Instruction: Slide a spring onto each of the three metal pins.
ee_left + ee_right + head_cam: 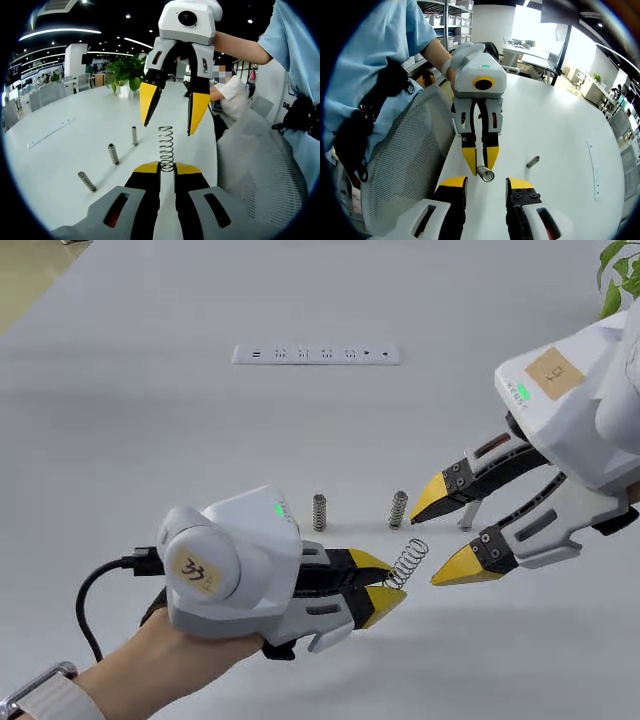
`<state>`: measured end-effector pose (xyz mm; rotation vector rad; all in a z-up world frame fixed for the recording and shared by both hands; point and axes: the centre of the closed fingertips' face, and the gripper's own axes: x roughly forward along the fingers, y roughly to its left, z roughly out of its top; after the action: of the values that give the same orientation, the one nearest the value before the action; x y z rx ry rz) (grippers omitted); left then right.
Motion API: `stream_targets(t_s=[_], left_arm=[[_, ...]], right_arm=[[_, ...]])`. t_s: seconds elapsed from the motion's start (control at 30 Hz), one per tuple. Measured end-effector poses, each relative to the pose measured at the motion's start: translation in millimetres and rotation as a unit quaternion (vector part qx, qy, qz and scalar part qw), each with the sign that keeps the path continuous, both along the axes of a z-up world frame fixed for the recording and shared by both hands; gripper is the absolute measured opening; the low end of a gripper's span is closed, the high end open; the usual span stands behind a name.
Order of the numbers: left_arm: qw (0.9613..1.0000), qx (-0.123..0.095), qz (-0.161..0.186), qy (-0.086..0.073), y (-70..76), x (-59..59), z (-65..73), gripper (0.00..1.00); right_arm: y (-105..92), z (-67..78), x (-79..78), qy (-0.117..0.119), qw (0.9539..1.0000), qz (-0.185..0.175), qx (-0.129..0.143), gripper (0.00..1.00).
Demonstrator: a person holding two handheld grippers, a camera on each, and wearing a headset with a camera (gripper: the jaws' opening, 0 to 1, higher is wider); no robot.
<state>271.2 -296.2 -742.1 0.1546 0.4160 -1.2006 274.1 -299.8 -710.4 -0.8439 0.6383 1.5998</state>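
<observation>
My left gripper (383, 589) is shut on one end of a loose spring (408, 562), which sticks out from its yellow tips above the white table (150, 440). In the left gripper view the spring (166, 149) stands up from the shut jaws, pointing at my right gripper (169, 125). My right gripper (440, 545) is open, its tips on either side of the spring's free end, not touching it. Behind stand two pins with springs on them (320, 512) (398, 508). A bare pin (468, 518) is partly hidden by the right gripper's fingers. The bare pin (134, 135) stands upright.
A white power strip (316, 354) lies far back on the table. Plant leaves (620, 270) show at the top right corner. A grey mesh chair (405, 165) stands at the table's edge beside the person. A cable (95, 590) trails from the left gripper.
</observation>
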Motion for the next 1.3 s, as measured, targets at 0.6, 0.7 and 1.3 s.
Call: stream_targets(t_s=[0.6,0.7,1.3], left_arm=[[0.9996,0.015,-0.015,-0.017,-6.5,-4.8,-3.7,0.06],[0.9996,0.011,-0.016,-0.018,-8.4,-4.6,-1.7,0.06],[0.9998,0.0,-0.013,-0.017,-11.2,-4.8,0.3,0.06]], right_arm=[[7.3,-21.0,-15.9,0.051,0.9973,0.029,-0.044,0.16],[6.5,-23.2,-16.4,0.056,0.9968,0.031,-0.047,0.14],[6.9,-27.0,-16.8,0.062,0.9963,0.026,-0.055,0.08]])
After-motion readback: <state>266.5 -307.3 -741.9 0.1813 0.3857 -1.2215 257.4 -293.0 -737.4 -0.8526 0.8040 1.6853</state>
